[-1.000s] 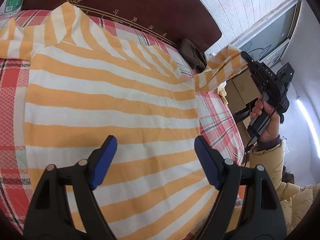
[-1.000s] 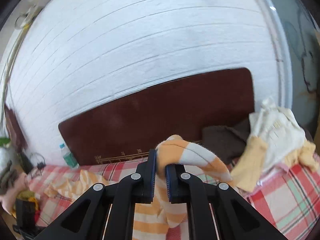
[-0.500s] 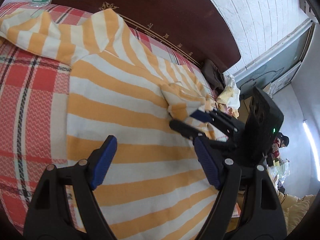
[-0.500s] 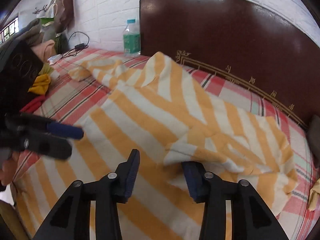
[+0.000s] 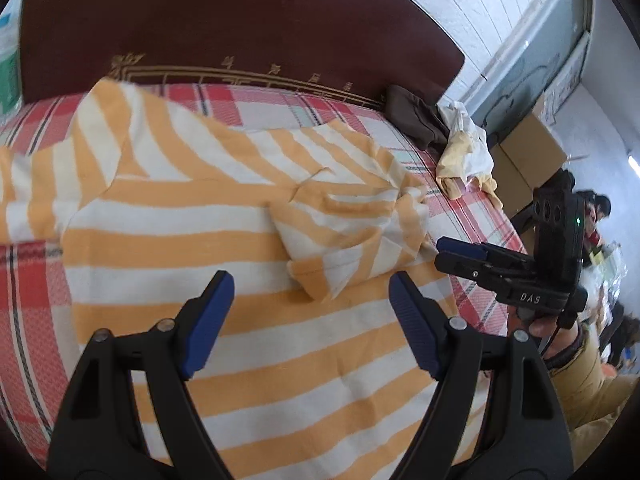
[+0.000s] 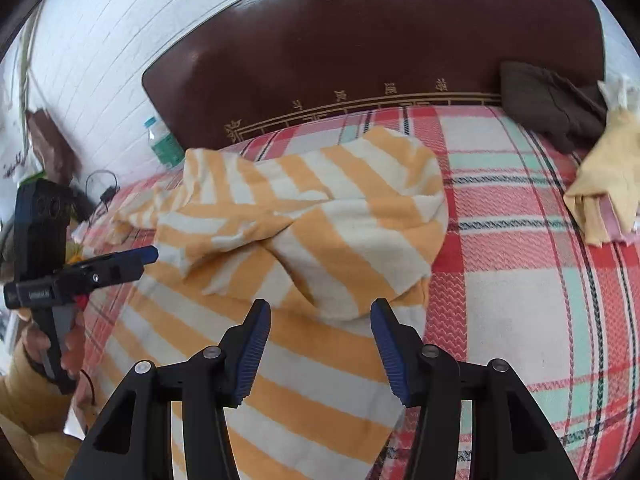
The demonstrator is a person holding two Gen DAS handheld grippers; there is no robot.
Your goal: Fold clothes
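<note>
An orange-and-white striped shirt (image 5: 224, 248) lies spread over the red plaid bedsheet (image 6: 520, 280), filling the centre and lower half of the left wrist view, and the step in hand looks like the sleeve folds. One sleeve (image 5: 352, 236) already lies folded in over the body, bunched just right of centre in the left wrist view. The right gripper (image 6: 320, 350) hangs above that sleeve; its jaws have just been opening and stand apart with nothing between them, the cloth lying free beneath. The left gripper (image 5: 310, 324) hovers over the shirt's lower body, its blue pads wide apart and empty. The other sleeve (image 5: 36, 196) runs off toward the left edge of the left wrist view and seems unfolded, so the next move likely calls for the left gripper to take its cuff and bring it across, or for the dropped sleeve to be smoothed, since it sits in wrinkles. Bare sheet lies open at the right of the right wrist view. A dark brown cloth (image 6: 548, 104) and a pale yellow garment (image 6: 604, 184) sit at the upper right by the dark headboard (image 6: 360, 48), well apart from the shirt. A water bottle (image 6: 162, 146) stands at the upper left.
</note>
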